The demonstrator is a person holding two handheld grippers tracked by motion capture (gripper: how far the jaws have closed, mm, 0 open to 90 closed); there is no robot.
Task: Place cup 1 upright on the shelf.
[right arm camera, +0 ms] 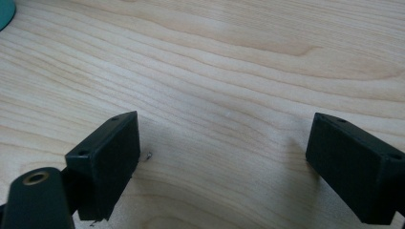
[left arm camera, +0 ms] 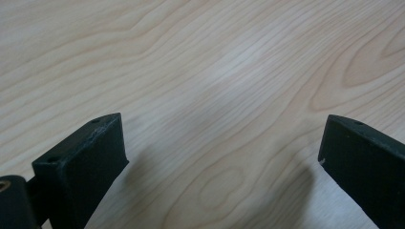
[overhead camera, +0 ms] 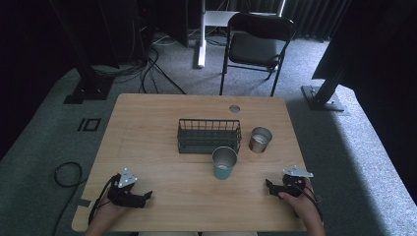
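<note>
Tongs wide, cups waiting by the wire basket

Cups are what I take to be in hand: the teal cup (overhead camera: 224, 163) stands just in front of the wire basket (overhead camera: 209, 135), and the steel cup (overhead camera: 259, 139) stands just beside the basket's right end. Both sets of tongs rest low near my edge of the worktop (overhead camera: 147, 123), well short of the basket; the left tongs (overhead camera: 146, 196) and right tongs (overhead camera: 269, 185) are both spread wide and hold nothing.

To do this well, I judge the right tongs should go for the teal cup, closing on its wall below the rim and lifting straight, so it clears the basket's front wire.

The high view gives me the whole layout. The right gripper view adds a teal sliver (right arm camera: 5, 14) at its upper left corner; the left gripper view has bare wood grain between its jaws.
</note>
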